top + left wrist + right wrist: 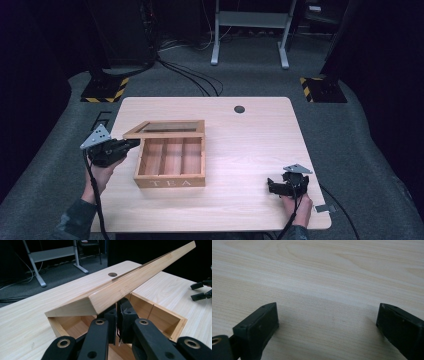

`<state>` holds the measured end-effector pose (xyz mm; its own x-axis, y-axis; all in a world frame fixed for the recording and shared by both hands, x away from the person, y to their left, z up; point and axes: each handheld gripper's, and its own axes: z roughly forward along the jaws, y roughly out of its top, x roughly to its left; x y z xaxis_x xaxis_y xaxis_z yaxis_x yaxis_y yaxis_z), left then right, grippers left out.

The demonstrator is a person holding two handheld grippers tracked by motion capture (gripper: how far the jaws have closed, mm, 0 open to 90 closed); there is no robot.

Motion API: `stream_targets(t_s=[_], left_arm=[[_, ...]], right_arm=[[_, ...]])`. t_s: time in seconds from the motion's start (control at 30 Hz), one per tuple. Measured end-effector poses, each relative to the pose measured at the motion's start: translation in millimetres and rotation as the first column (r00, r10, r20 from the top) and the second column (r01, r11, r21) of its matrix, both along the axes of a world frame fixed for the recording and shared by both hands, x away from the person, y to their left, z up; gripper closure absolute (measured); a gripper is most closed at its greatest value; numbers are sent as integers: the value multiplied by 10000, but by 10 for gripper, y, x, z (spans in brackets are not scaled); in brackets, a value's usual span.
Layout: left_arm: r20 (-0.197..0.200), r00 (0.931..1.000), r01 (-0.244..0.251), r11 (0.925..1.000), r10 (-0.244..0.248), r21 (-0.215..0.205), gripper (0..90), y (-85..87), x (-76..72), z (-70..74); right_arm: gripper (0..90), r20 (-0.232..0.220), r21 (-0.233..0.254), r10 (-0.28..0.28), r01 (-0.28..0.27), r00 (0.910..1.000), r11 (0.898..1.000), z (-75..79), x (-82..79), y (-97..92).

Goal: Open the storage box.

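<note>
a light wooden table [260, 145] with a grommet hole [239, 109]; grey metal stand [250, 22] behind.
</note>
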<state>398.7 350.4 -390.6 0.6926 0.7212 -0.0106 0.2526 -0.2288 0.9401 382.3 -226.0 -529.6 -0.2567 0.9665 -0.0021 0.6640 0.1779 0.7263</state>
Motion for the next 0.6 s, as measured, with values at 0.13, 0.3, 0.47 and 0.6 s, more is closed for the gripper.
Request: stream_targets(t_s=[0.13, 0.3, 0.47, 0.6], left_arm=[[-26, 10000, -2, 10000, 2, -36, 859, -1, -36, -41], [26, 10000, -26, 10000, 26, 13, 859, 3, -88, -93], [-43, 10000, 5, 10000, -5, 2, 860, 7, -136, -152], [-110, 9999, -11, 10000, 11, 1, 859, 7, -178, -208]], right_arm=[[35, -9, 8, -12, 12, 10000, 10000, 0, -1, 1], [35, 1, -4, 7, -7, 10000, 10000, 0, 0, -1], [36, -16, 3, -6, 6, 10000, 10000, 0, -2, 1], [35, -20, 13, -27, 27, 10000, 10000, 0, -4, 4]])
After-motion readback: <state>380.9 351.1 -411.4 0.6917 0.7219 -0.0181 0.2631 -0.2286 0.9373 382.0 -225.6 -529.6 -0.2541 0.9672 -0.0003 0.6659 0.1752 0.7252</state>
